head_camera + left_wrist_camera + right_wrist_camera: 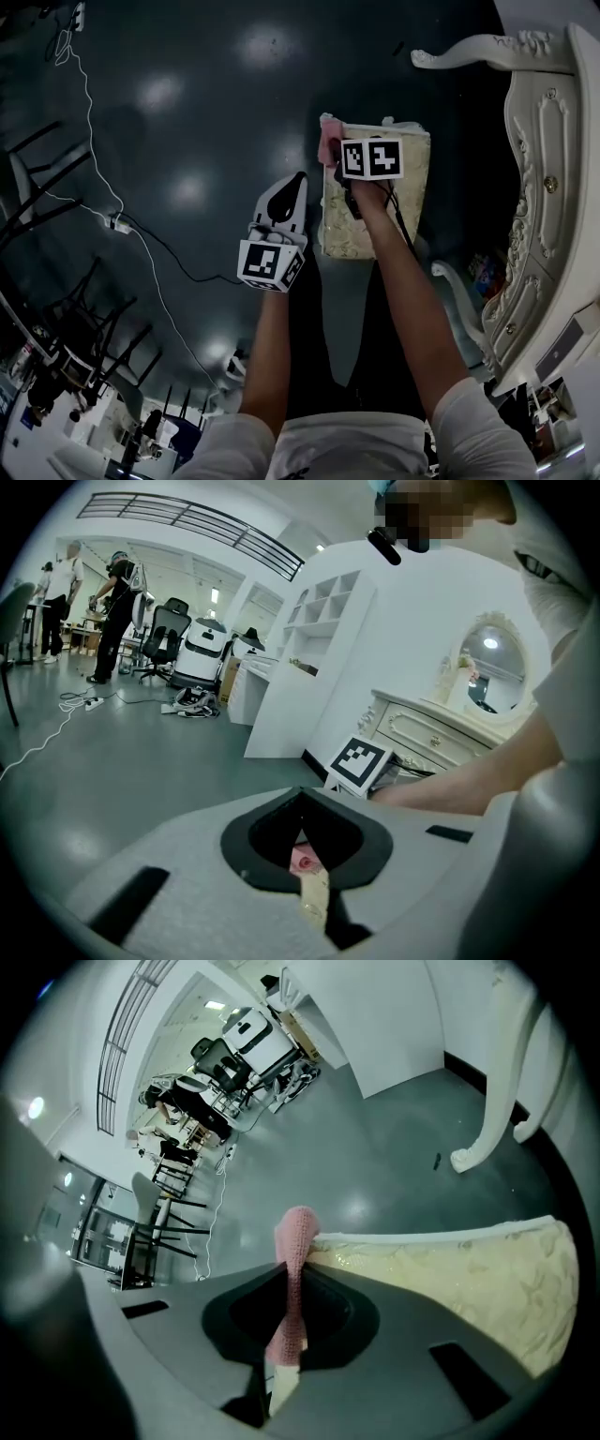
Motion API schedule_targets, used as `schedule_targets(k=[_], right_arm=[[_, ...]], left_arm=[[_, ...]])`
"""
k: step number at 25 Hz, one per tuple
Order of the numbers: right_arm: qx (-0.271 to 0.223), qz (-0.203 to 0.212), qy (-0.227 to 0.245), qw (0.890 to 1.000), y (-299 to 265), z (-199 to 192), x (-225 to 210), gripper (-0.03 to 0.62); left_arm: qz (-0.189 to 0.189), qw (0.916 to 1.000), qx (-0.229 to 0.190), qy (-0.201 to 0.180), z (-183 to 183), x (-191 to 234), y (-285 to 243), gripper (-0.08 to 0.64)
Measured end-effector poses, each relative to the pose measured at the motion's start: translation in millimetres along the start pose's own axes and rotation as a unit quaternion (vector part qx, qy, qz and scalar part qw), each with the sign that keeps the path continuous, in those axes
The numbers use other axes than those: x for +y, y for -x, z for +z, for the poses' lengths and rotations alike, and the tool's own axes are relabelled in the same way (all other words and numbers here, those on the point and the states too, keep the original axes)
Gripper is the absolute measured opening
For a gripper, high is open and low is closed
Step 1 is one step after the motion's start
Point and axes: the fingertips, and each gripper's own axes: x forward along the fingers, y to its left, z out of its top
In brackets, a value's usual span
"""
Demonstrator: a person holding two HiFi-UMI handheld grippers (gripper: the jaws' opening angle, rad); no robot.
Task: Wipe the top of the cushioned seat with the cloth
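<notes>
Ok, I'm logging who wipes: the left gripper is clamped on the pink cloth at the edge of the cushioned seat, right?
Not the left. The right gripper is clamped on the pink cloth at the edge of the cushioned seat, as the right gripper view shows; the left gripper is shut on nothing.

In the head view the right claw [336, 156] and its forearm [412, 309] cover most of the cloth [327, 143] (only a pink edge shows) and the middle of the cushioned seat [414, 173]. The dressing table [548, 187] runs off the right edge.
</notes>
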Motion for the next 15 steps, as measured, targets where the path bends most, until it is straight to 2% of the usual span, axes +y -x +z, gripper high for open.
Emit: schedule_targets(k=[7, 15], right_arm=[[-0.006, -0.011, 0.005, 1.0, 17.5, -2.3, -17.1, 0.023], [-0.011, -0.02, -0.003, 1.0, 40.7, -3.0, -47.8, 0.023]], left_arm=[[-0.017, 0.9994, 0.006, -0.03, 5.1, -21.3, -22.1, 0.014], [-0.032, 0.9991, 0.011, -0.026, -0.8, -48.7, -39.5, 0.014]])
